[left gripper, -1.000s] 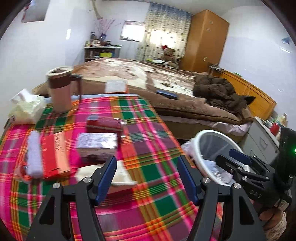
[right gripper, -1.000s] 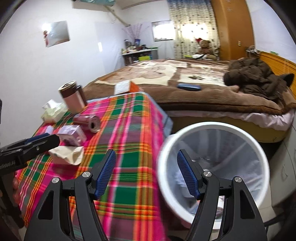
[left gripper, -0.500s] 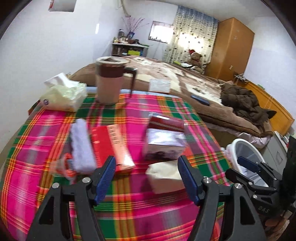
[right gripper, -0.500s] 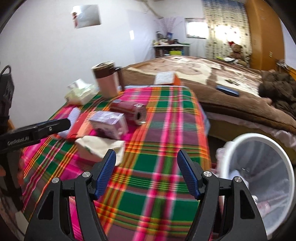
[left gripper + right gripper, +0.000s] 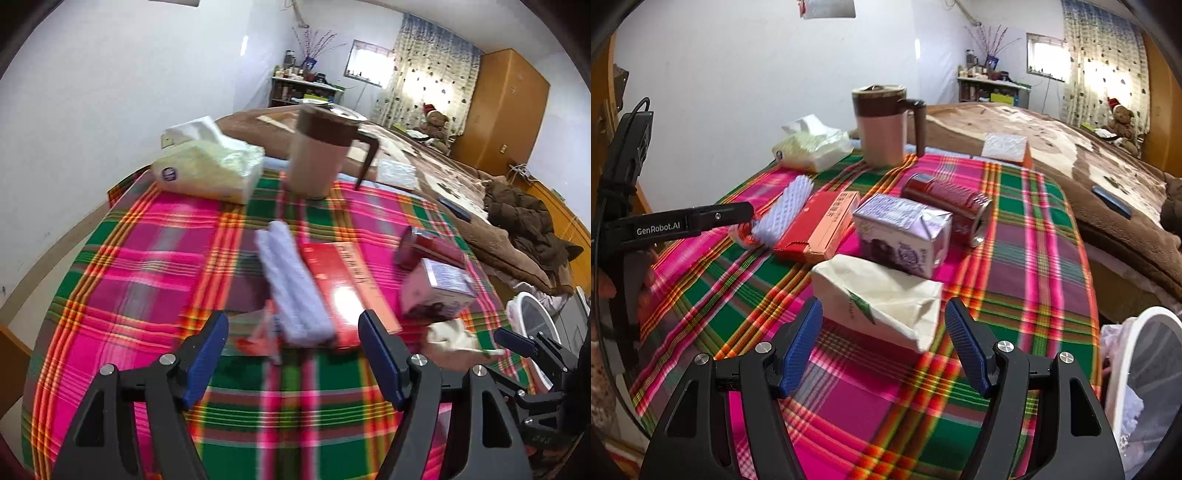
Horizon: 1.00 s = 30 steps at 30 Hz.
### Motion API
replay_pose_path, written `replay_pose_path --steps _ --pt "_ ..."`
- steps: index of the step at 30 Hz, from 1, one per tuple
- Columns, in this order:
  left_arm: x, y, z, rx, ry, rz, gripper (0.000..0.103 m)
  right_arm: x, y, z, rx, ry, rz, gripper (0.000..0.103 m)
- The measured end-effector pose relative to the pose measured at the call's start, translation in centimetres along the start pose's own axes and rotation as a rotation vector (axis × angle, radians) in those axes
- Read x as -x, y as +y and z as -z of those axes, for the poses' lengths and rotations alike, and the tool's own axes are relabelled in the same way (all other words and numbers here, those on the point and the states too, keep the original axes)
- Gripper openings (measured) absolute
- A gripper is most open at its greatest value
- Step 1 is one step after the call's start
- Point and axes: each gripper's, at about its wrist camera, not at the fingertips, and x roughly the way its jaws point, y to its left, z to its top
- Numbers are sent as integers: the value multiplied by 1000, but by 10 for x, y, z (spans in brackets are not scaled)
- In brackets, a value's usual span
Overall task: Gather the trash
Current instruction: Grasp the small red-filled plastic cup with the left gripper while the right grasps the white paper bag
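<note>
Trash lies on a plaid-covered table [image 5: 1027, 236]: a cream paper bag [image 5: 882, 299], a purple drink carton [image 5: 905, 229], a red can [image 5: 945, 206] on its side, a red box [image 5: 820, 225] and a white foam sleeve [image 5: 786, 206]. My right gripper [image 5: 882, 347] is open, its fingers on either side of the paper bag's near end. My left gripper [image 5: 291, 354] is open just short of the foam sleeve [image 5: 291, 284] and red box [image 5: 340, 291], above a crumpled red wrapper [image 5: 258, 339]. A white trash bin [image 5: 1145, 387] stands at the table's right.
A brown-and-cream lidded jug [image 5: 882, 125] and a tissue pack [image 5: 812, 144] stand at the table's far side. A bed [image 5: 1071, 155] with a brown blanket runs behind. A wall is to the left.
Both grippers swung left from the bin toward the table. The right one has closed in on the paper bag, the left one on the foam sleeve and red box. Both stay open.
</note>
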Motion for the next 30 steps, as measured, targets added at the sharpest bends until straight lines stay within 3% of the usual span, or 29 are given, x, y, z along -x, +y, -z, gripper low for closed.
replay_pose_path --steps 4,6,10,15,19,24,30 --pt "-9 14 0 26 21 -18 76 -5 6 -1 5 9 4 70" --pt "-14 17 2 22 36 -20 76 -9 8 -1 8 19 11 53" --pt "-25 23 4 46 62 -26 76 -10 8 -2 1 20 13 51" --pt "-31 30 6 70 68 -15 76 -12 8 -2 -9 23 10 34" --pt "-31 31 6 80 65 -5 70 -13 10 -1 -6 27 0 25" --pt "-34 31 5 87 66 13 52 -13 13 0 -7 23 -4 15" --pt "-34 29 5 86 62 13 51 -12 13 0 -14 17 -3 10"
